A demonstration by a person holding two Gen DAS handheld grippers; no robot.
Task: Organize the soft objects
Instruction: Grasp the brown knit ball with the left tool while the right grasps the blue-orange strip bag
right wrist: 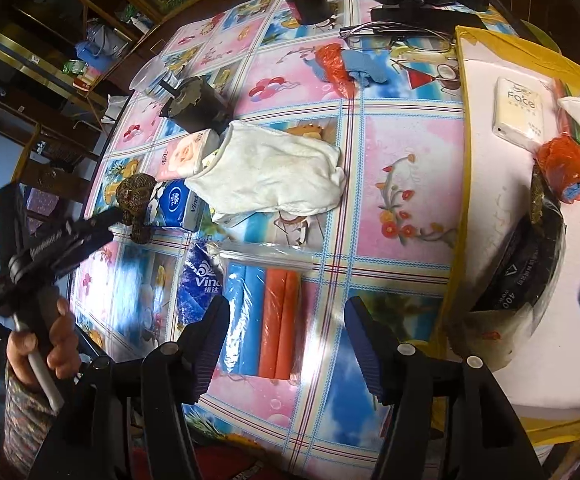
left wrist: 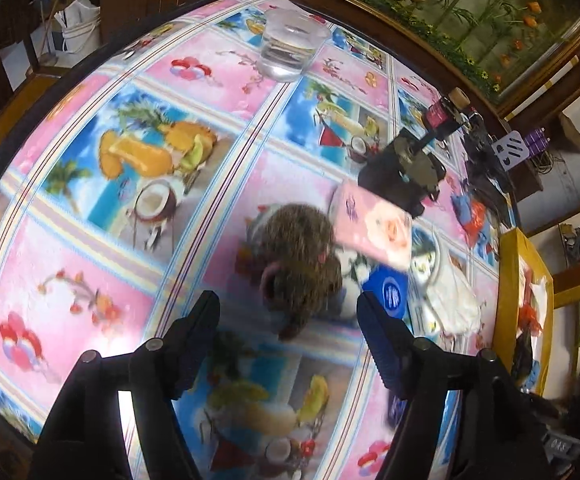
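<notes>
Left gripper (left wrist: 285, 312) is seen with jaws spread, nothing held between them, above the pink-and-blue fruit-print vinyl tablecloth (left wrist: 89, 216). Just ahead of the fingertips a brown speckled rolled fabric bundle (left wrist: 298, 256) is seen, blurred. A pink printed tissue pack (left wrist: 374, 224) is laid touching its far side, with a blue tissue pack (left wrist: 390, 292) beside it. A clear plastic cup of water (left wrist: 290, 46) is seen well apart, near the far table edge.
</notes>
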